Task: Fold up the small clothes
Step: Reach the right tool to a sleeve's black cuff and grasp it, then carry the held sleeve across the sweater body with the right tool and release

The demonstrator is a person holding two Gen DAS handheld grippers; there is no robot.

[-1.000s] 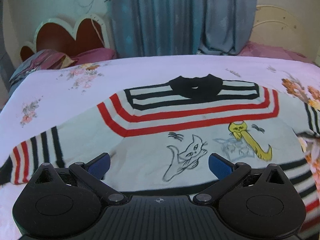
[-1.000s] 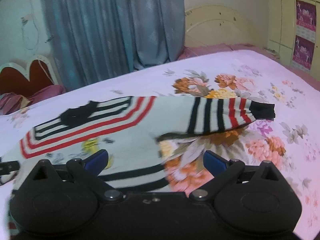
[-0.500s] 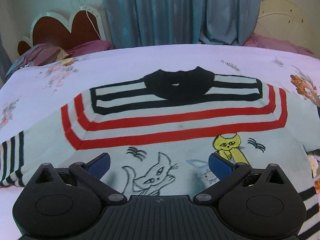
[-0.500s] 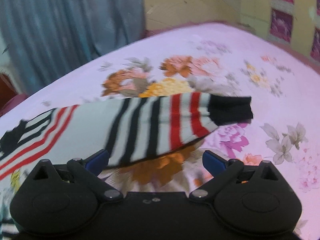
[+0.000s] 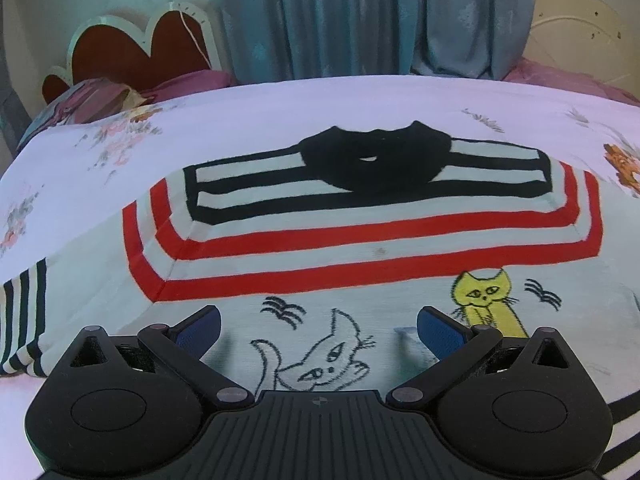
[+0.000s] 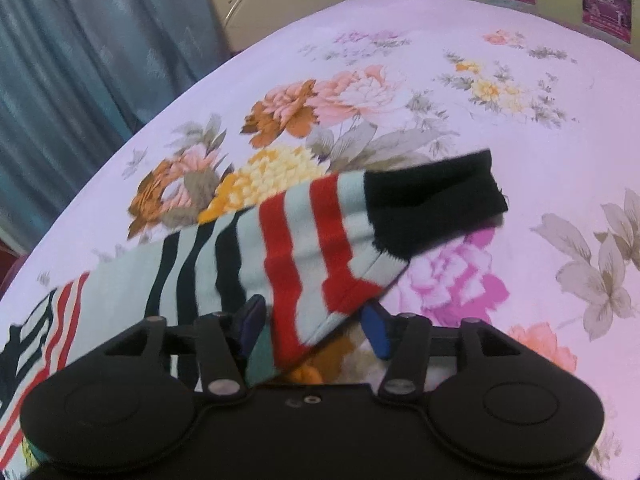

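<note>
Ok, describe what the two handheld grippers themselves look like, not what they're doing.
Both match. The left gripper has a matte black body with two rounded lobes, each with a circular recess, a ribbed centre panel with a small round marking, silver pivot pins and blue pads. The right gripper has the same black lobes, silver pins and blue-padded jaws. No cables or sleeves show.

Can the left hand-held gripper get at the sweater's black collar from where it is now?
Probably yes. The left hand-held gripper is open over the cat drawings, and nothing lies on the sweater between it and the black collar; it would just need to move forward.
</note>
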